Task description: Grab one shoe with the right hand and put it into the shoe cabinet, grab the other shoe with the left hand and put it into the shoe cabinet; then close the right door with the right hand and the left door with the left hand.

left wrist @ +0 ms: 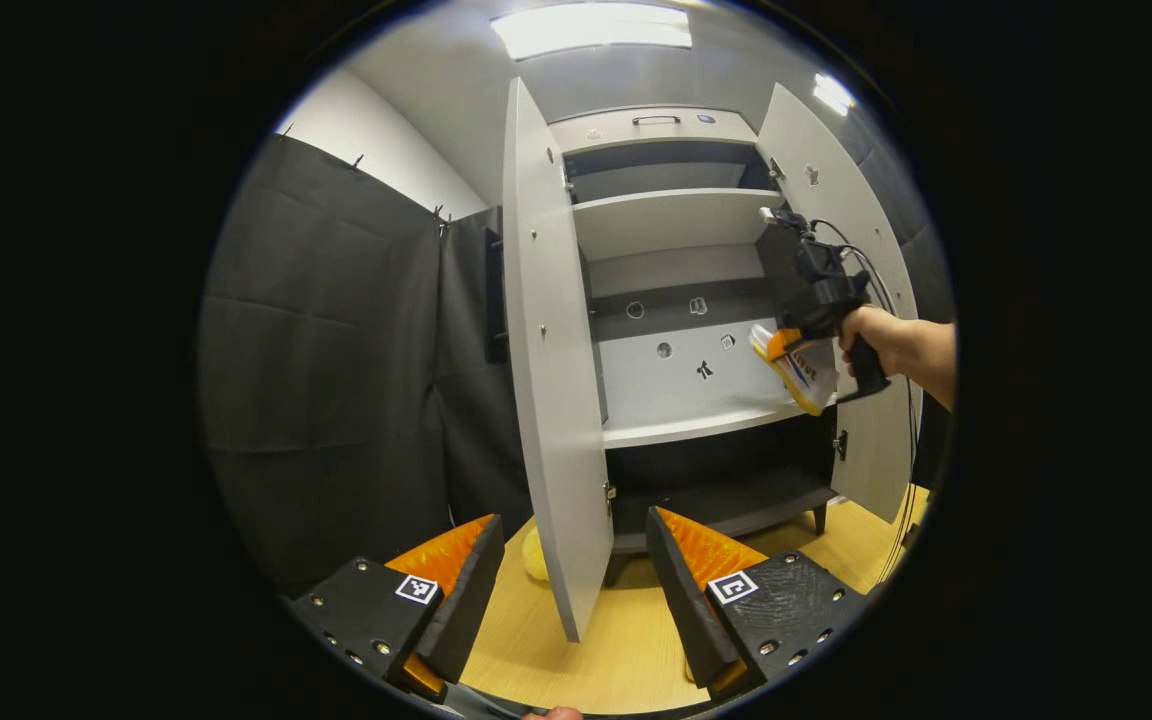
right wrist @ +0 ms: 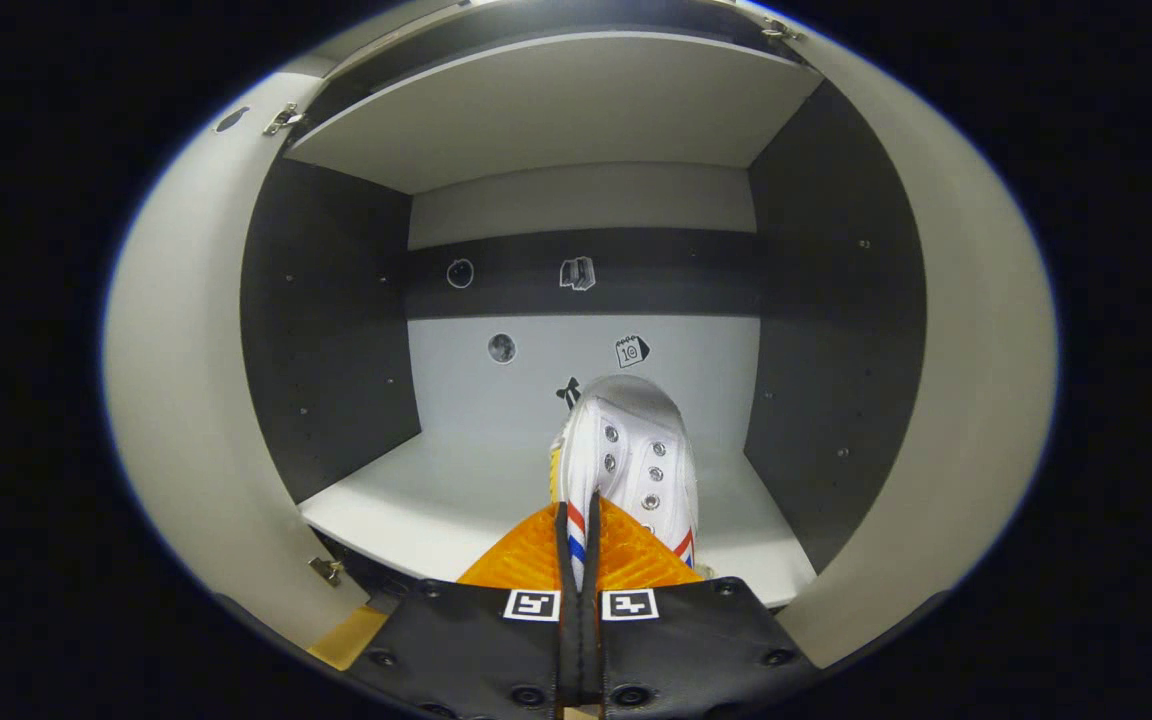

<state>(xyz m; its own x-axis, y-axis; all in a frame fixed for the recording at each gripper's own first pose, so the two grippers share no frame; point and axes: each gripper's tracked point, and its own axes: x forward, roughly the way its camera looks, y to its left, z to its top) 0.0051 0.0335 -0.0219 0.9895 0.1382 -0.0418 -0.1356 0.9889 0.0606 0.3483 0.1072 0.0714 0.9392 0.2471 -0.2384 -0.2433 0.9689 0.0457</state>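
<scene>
Cabinet standing with both doors swung wide, straight ahead of the left gripper, fingers apart and empty above the wooden floor. Right gripper clamped on a white shoe, toe forward, held over the middle shelf just inside the opening. Second, pale shoe peeking from behind the left door, between the left fingers.

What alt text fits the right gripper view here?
The right gripper, shut on a white shoe, holds it toe-first over the middle shelf of the open shoe cabinet. Small stickers dot the back panel.
</scene>
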